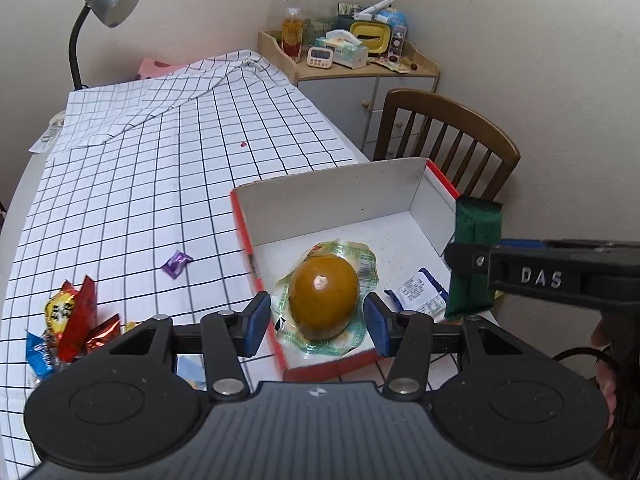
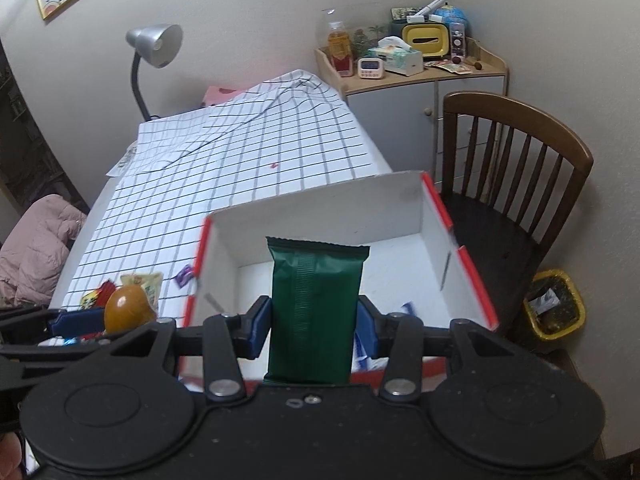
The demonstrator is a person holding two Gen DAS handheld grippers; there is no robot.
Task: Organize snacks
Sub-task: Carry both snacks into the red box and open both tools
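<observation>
Loose wrappers heaped at table's near-left edge. Left gripper clamped on packaged brown egg above red-rimmed box. Right gripper clamped on upright green bar over box's right side.

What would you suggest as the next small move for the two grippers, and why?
Probably lower both into the red-edged box and release. The left gripper holds the packaged brown egg, and the right gripper holds the green bar upright, both above the box's open white interior.
</observation>
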